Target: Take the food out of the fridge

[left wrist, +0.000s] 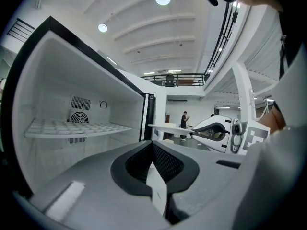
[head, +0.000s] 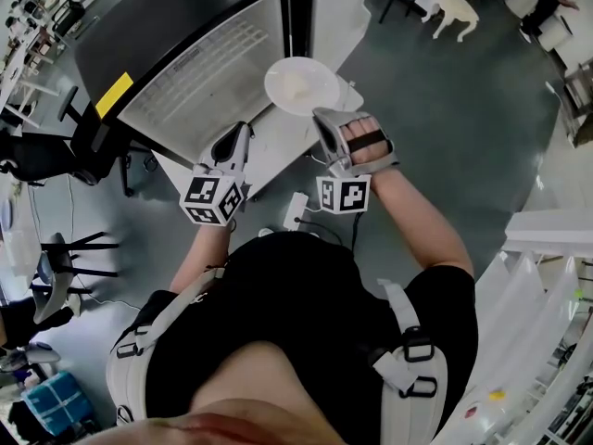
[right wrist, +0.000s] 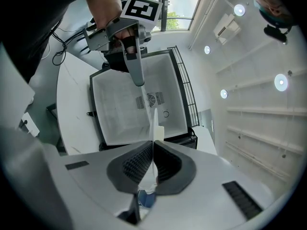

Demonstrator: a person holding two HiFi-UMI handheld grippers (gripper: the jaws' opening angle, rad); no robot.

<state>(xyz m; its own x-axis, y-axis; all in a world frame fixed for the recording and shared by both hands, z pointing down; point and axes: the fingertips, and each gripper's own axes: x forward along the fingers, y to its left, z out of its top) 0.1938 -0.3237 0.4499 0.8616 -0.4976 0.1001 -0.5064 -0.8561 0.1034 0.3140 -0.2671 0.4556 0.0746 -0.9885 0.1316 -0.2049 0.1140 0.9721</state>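
shirt (head: 296, 323): black | harness (head: 414, 364): white | left tongs (head: 241, 133), right tongs (head: 321, 119): grey, square markers

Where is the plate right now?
Head view, top centre: the white plate is held by its rim in the right tongs, just right of the open fridge.

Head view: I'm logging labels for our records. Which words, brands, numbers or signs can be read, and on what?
No text is readable.
Yellow sticker on the fridge: too blurred to read.
Marker cubes: black-and-white square patterns, no letters or numbers.
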